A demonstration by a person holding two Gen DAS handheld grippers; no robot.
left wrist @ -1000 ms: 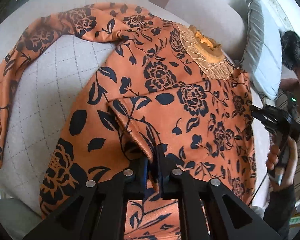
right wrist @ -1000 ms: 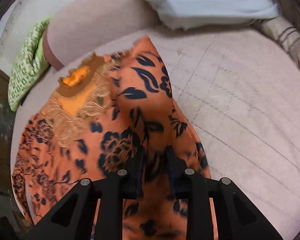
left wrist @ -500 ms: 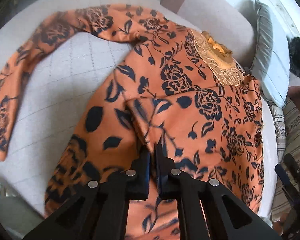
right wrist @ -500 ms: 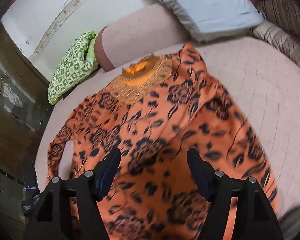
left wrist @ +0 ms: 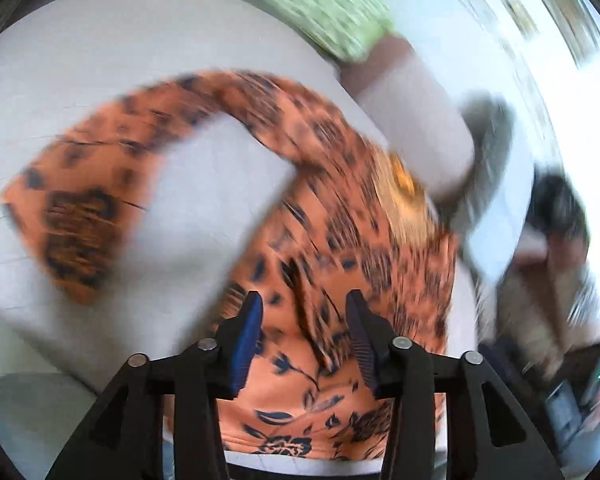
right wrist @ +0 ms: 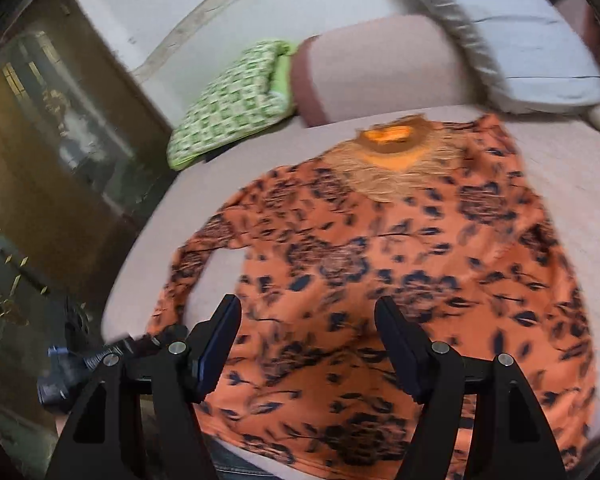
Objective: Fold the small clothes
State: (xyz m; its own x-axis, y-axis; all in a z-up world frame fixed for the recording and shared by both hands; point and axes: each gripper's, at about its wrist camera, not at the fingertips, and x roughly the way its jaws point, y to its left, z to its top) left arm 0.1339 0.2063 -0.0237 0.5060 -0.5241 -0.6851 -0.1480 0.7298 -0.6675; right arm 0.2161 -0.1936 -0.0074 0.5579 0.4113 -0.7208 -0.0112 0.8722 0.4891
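An orange top with a dark floral print (right wrist: 400,264) lies flat on the pale bed (right wrist: 572,152), lace collar (right wrist: 396,160) toward the pillows. Its left sleeve (left wrist: 100,184) stretches out over the sheet in the blurred left wrist view; the right sleeve is folded in over the body. My left gripper (left wrist: 304,316) hovers above the lower part of the top (left wrist: 340,280), its jaws opening, nothing pressed between the pads. My right gripper (right wrist: 308,320) stands open above the hem, empty. The left gripper's dark body (right wrist: 64,376) shows at the lower left of the right wrist view.
A green patterned cushion (right wrist: 232,96), a pinkish bolster (right wrist: 372,64) and a light blue pillow (right wrist: 540,60) line the head of the bed. A dark glass-fronted cabinet (right wrist: 52,120) stands to the left. A person (left wrist: 556,232) shows blurred at the right edge.
My left gripper let go of the folded sleeve, opened, and swung away to the left. My right gripper released the cloth, opened wide and rose back, so the whole top shows.
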